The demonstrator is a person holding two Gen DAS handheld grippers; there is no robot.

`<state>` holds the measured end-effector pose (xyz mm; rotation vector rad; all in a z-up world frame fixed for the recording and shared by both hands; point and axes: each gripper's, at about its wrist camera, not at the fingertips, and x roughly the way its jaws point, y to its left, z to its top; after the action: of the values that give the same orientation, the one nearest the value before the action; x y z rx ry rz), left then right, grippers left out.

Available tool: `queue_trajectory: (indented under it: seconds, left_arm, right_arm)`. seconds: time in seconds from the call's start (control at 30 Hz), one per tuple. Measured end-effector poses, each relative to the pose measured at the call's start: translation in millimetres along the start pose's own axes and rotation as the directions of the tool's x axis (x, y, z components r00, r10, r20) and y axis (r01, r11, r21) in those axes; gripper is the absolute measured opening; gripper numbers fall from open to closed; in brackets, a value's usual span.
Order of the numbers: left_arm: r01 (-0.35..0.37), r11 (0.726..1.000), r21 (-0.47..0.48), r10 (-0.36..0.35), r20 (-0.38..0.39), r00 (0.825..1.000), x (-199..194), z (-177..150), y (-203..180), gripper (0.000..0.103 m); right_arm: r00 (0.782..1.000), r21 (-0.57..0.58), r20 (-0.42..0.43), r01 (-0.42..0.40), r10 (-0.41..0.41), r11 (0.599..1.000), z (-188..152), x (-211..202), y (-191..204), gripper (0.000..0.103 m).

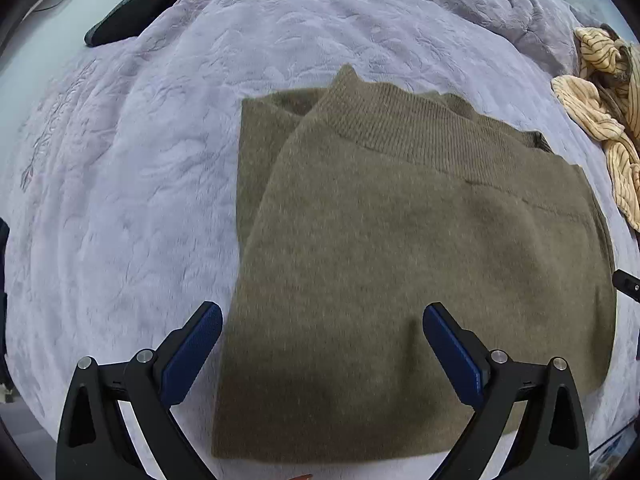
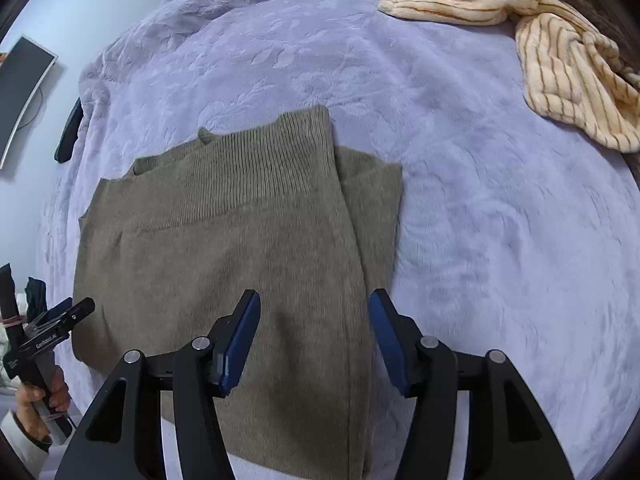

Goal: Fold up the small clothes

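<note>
1. The olive sweater [image 1: 400, 260] lies flat on the bed [image 1: 140, 200], on the lilac blanket; I place everything else from this sweater.
2. It is already folded in part: the ribbed hem band [image 1: 400, 120] lies across its far end, on top of a lower layer that peeks out on either side of it, and the whole makes a rough rectangle.
3. My left gripper [image 1: 322, 320] hangs above the sweater's near end with its jaws spread wide. One blue pad is over the blanket just off the sweater's left edge, the other over the knit. Nothing is pinched.
4. My right gripper [image 2: 314, 308] hangs over the sweater's near right part, jaws spread apart too, straddling the long fold line that runs toward me. No cloth is between the pads.
5. In the right wrist view, the other gripper sits off the sweater's left edge, with my hand [image 2: 36, 396] wrapped round its handle.
6. A striped cream garment [image 2: 560, 60] lies crumpled well beyond the sweater's far right corner, untouched.
7. My judgement: this sweater is near finished, needing perhaps one more fold or a tidy of the skewed top layer. The striped piece is still all to do, so the task looks roughly half done.
</note>
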<state>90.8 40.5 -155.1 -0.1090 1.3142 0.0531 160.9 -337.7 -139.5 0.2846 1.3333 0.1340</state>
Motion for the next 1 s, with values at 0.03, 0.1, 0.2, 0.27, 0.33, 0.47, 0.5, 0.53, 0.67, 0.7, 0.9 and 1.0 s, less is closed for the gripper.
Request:
queue_trajectory:
  seconds: [0.03, 0.1, 0.2, 0.27, 0.33, 0.47, 0.5, 0.53, 0.67, 0.7, 0.9, 1.0]
  left_arm:
    - [0.005, 1.000, -0.003, -0.005, -0.011, 1.000, -2.8, -8.3, -0.2, 0.101]
    - [0.005, 1.000, 0.001, -0.005, -0.031, 1.000, -7.9, -23.7, -2.0, 0.101]
    - [-0.016, 1.000, 0.013, 0.017, -0.054, 0.998, -15.2, -44.5, -2.5, 0.101]
    - [-0.014, 1.000, 0.008, 0.015, -0.065, 0.998, -20.0, -55.9, -0.9, 0.101]
    - [-0.018, 1.000, -0.007, 0.018, -0.077, 0.997, -25.1, -67.5, 4.7, 0.101]
    - [-0.002, 0.998, -0.057, -0.004, -0.095, 0.995, -31.3, -83.6, 21.0, 0.101]
    - [0.006, 0.997, -0.079, -0.013, -0.098, 0.995, -31.7, -85.7, 26.4, 0.101]
    - [0.010, 0.995, -0.097, -0.019, -0.099, 0.995, -31.3, -86.3, 31.0, 0.101]
    - [0.025, 0.984, -0.175, -0.040, -0.084, 0.996, -26.8, -83.1, 52.8, 0.101]
    - [0.015, 0.984, -0.177, -0.029, -0.079, 0.996, -24.3, -81.7, 56.7, 0.101]
    - [-0.080, 0.990, -0.117, 0.062, -0.145, 0.987, 2.0, -95.8, 68.3, 0.101]
    - [-0.069, 0.990, -0.125, 0.052, -0.138, 0.989, -5.7, -105.5, 66.2, 0.101]
  right_arm:
    - [1.000, 0.007, -0.003, 0.002, -0.002, 1.000, -8.9, -2.1, 2.1, 0.066]
    - [1.000, 0.018, -0.010, 0.008, -0.008, 1.000, -28.9, -8.3, 2.9, 0.066]
    - [0.999, 0.037, -0.033, 0.002, -0.001, 0.999, -51.1, -11.4, 5.1, 0.066]
    - [0.998, 0.055, -0.054, -0.009, 0.012, 0.998, -65.0, -11.4, 4.5, 0.066]
    - [0.997, 0.068, -0.072, -0.011, 0.016, 0.998, -77.8, -10.0, 1.5, 0.066]
    - [0.995, 0.098, -0.095, -0.021, 0.030, 0.995, -96.5, -8.1, -5.2, 0.066]
    - [0.995, 0.115, -0.093, -0.029, 0.039, 0.993, -100.2, -8.4, -7.9, 0.066]
    - [0.995, 0.136, -0.089, -0.041, 0.053, 0.990, -102.9, -8.2, -10.9, 0.066]
    - [0.987, 0.277, -0.061, -0.128, 0.151, 0.952, -107.5, -4.1, -31.4, 0.066]
    - [0.983, 0.313, -0.060, -0.146, 0.173, 0.938, -108.4, -0.9, -37.2, 0.066]
    - [0.987, 0.329, -0.118, -0.068, 0.113, 0.942, -115.0, 17.4, -58.0, 0.033]
    - [0.985, 0.331, -0.120, -0.076, 0.121, 0.940, -117.7, 12.0, -60.6, 0.035]
